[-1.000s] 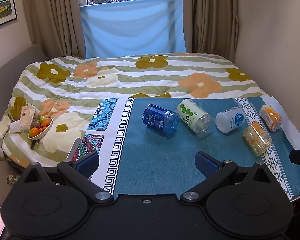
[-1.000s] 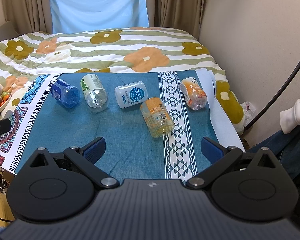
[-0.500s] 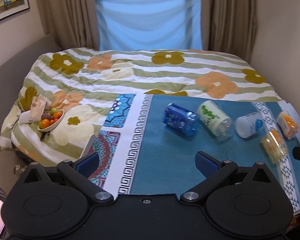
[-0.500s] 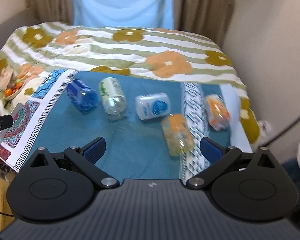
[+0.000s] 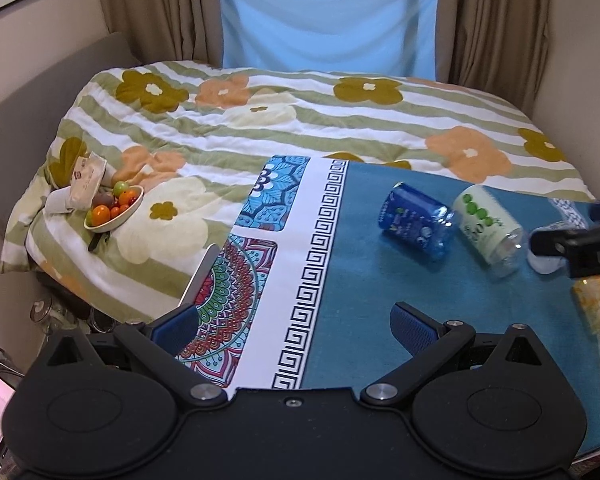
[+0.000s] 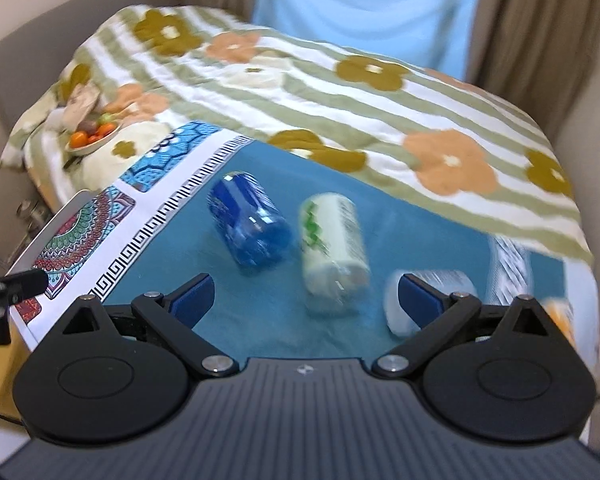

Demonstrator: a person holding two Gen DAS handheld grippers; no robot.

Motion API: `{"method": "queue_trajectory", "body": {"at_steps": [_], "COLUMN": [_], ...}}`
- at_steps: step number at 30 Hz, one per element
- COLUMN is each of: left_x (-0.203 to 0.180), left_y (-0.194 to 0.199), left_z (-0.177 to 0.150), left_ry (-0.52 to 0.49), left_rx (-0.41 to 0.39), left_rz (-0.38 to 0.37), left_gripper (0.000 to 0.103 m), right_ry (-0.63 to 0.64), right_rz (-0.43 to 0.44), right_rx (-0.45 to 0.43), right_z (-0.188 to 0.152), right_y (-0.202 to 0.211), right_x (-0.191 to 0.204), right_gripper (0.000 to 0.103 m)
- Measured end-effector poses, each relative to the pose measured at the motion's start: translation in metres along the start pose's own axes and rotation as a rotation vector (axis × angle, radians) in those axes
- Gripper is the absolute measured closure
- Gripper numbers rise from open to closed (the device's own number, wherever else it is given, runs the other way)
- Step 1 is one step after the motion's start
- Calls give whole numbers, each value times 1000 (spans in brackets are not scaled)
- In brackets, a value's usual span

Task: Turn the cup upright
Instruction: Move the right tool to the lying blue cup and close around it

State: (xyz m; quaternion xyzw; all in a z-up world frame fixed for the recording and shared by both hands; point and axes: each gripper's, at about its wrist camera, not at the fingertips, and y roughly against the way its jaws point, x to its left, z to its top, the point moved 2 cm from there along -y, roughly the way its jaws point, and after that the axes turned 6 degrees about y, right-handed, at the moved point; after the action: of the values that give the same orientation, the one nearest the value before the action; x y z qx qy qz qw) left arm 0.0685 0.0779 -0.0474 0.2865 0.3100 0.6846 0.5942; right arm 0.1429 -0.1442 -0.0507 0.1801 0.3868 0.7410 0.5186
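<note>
We find both the left gripper (image 5: 294,326) and right gripper (image 6: 306,296) with jaws released, and the blue cup (image 6: 250,226) lying sideways on the teal cloth (image 6: 268,324) just beside the green-printed cup (image 6: 334,250), so we judge a misplaced pinch may roll either.

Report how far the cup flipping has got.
Done: nothing; the blue cup, green-print cup and white cup all lie sideways on the teal cloth. In hand: nothing; left gripper and right gripper are open and empty. Every flip remains.

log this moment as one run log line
left gripper: open, empty | right gripper: open, empty, over cloth | blue cup: on side | green cup: on side
</note>
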Motion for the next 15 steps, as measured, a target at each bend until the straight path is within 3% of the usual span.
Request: {"method": "queue_trajectory", "body": {"at_steps": [10, 15], "left_x": [18, 20], "left_y": [-41, -57], "left_z": [1, 4], "left_ry": [18, 20], "left_rx": [61, 83], "left_rz": [-24, -39], "left_gripper": [0, 0], "right_ry": [198, 258], "right_rz": [106, 115], "right_rx": [11, 51], "right_z": [44, 53], "right_y": [-77, -113], "right_x": [37, 49], "right_gripper": [0, 3]}}
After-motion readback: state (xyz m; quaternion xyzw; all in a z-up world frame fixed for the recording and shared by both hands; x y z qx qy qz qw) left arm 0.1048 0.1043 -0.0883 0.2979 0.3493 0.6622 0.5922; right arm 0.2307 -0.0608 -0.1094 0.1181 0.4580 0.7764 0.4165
